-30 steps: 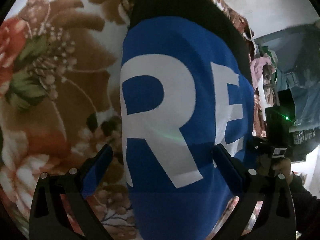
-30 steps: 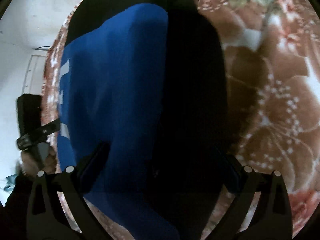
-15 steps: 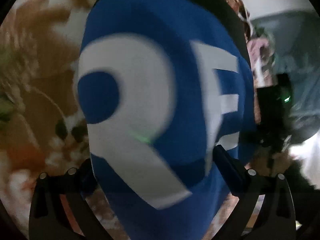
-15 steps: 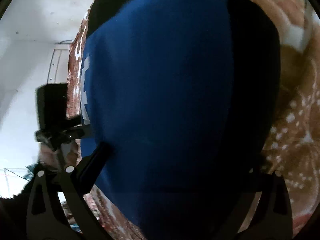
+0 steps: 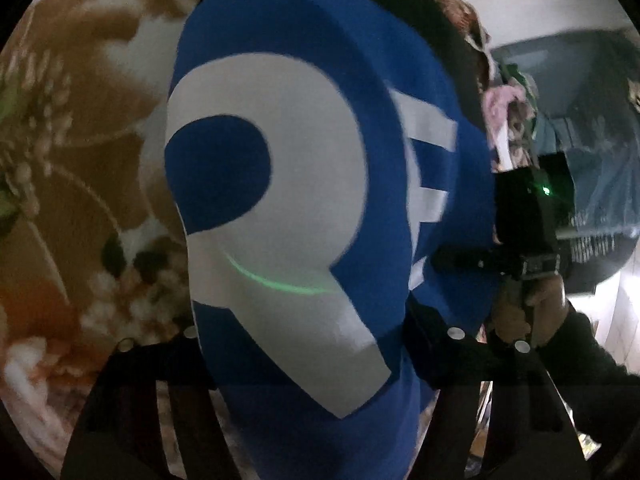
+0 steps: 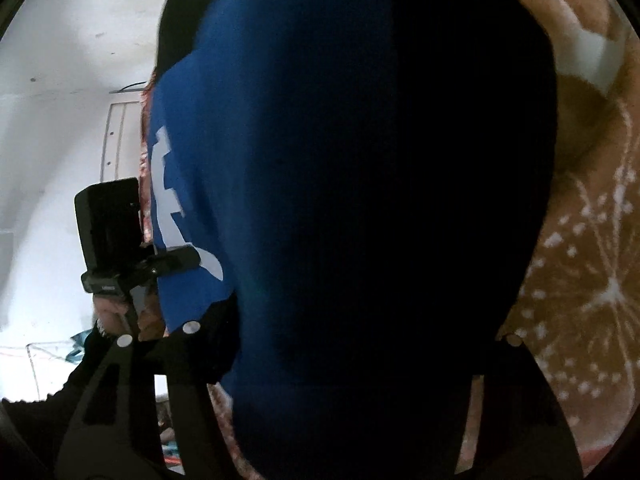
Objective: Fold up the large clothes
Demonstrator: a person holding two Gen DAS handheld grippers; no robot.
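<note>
A large blue and black garment with big white letters fills the left wrist view and hangs lifted off the floral bed cover. My left gripper is shut on the garment's near edge; cloth hides its fingertips. In the right wrist view the same garment shows its blue and black side. My right gripper is shut on that near edge, fingertips also hidden. Each view shows the other hand-held gripper: the right one and the left one.
The brown floral bed cover lies under the garment. A pile of other clothes and a dark blue object sit at the far right of the left wrist view. A white wall is on the left of the right wrist view.
Both grippers have closed on the garment's near edge and raised it. The cloth now sits closer to both cameras and covers more of each view.
</note>
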